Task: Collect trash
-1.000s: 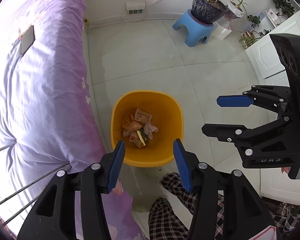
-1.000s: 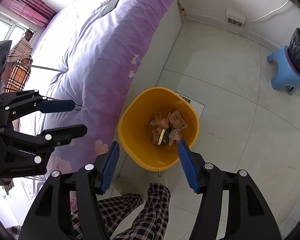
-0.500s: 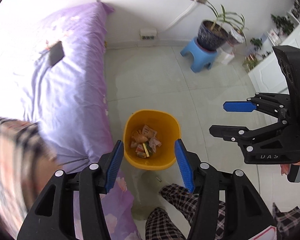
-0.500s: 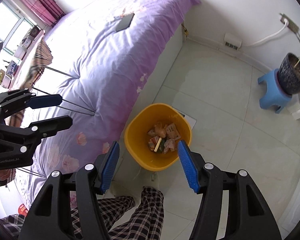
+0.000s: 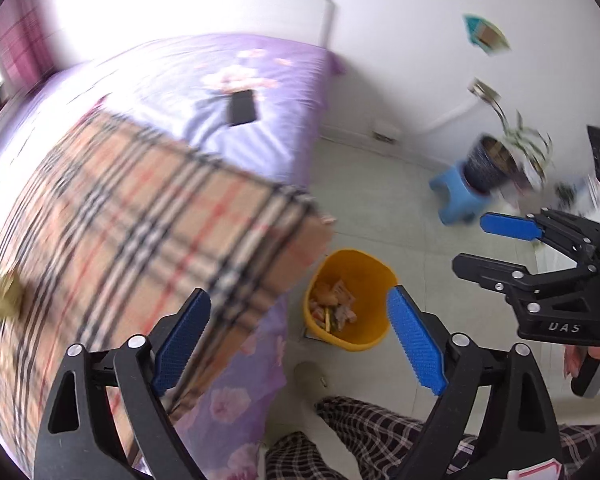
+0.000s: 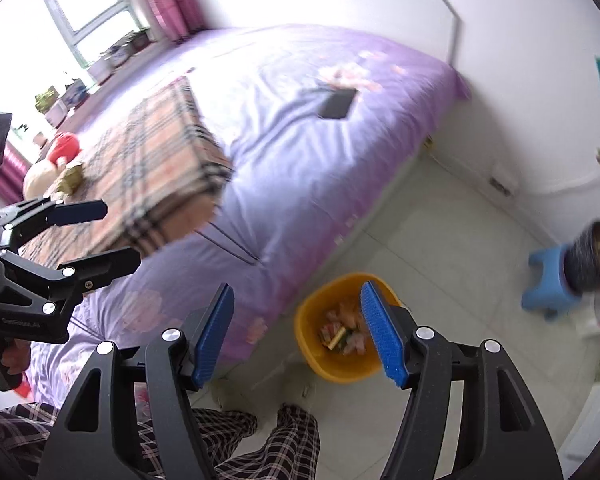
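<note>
1. The left claw (image 5: 300, 338) has nothing in it, and its blue pads are spreading apart, already very wide
2. The right claw (image 6: 296, 334) has nothing in it too; it is about half open and its pads are spreading a bit more
3. Past the tips of both claws, down on the floor (image 5: 380, 196), sits the yellow bin (image 5: 350, 300). It has wrappers and scraps (image 5: 334, 310) lying in its bottom. Neither claw touches it
4. Out to the left of the left claw is a checked cloth (image 5: 148, 220) spread over what I think is a small tabletop on the purple bed (image 6: 300, 152)
5. On that cloth, far off to the left of the left claw, lies a small crumpled greenish-gold thing (image 6: 71, 176). It sits beside a red thing (image 6: 64, 147) and a pale round thing (image 6: 40, 184). All of it is blurry, so I cannot say for sure what is trash
6. Farther up the bed is a flat dark thing (image 6: 337, 105), maybe a phone, which I do not think is trash
7. I think this is the step between pieces: both claws are free above the bin and ready for the next piece
8. The next move calls for swinging the wide left claw over the cloth, getting its pads on both sides of the crumpled thing, and squeezing it softly
</note>
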